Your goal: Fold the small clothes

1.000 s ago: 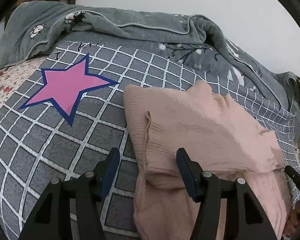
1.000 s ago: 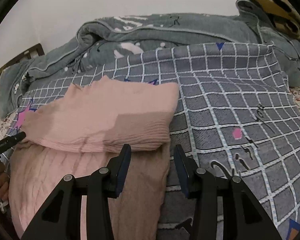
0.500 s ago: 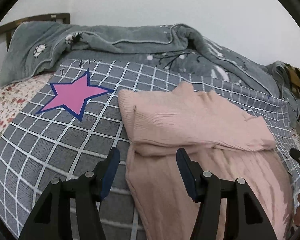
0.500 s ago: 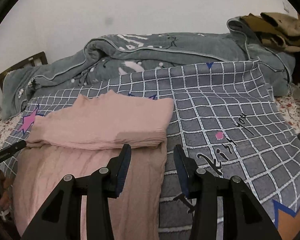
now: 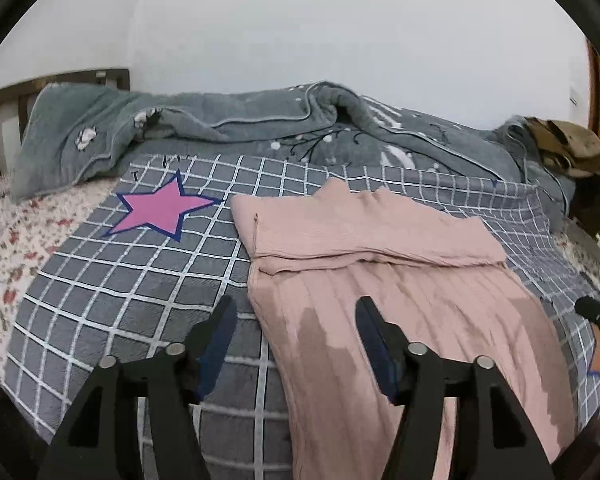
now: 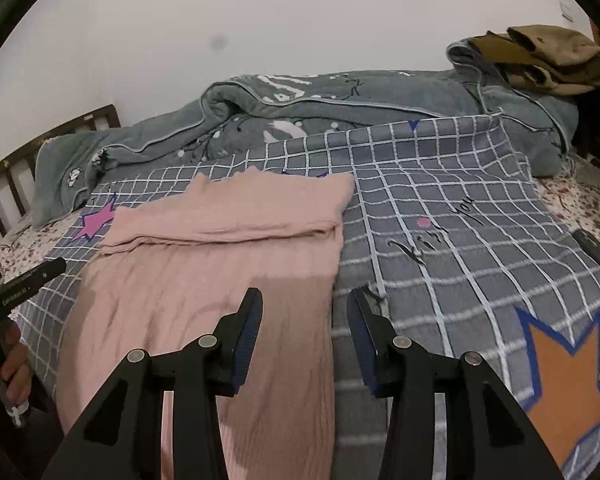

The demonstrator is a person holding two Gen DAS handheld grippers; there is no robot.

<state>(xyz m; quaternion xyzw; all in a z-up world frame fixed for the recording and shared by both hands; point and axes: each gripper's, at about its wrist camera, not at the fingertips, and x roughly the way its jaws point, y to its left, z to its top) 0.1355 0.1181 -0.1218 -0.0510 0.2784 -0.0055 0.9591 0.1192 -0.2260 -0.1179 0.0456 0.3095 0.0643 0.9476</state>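
Left hand-held gripper [image 5: 294,320] is opening, right hand-held gripper [image 6: 304,312] half-open, both empty.

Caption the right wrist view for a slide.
Right gripper open above a pink garment, its top folded over, on a checked blanket.

Grey checked blanket [image 5: 140,300] spread across the bed, pink star [image 5: 160,210] on its left, rumpled grey quilt [image 5: 260,128] bunched along the far wall, brown clothes [image 6: 540,56] far right.
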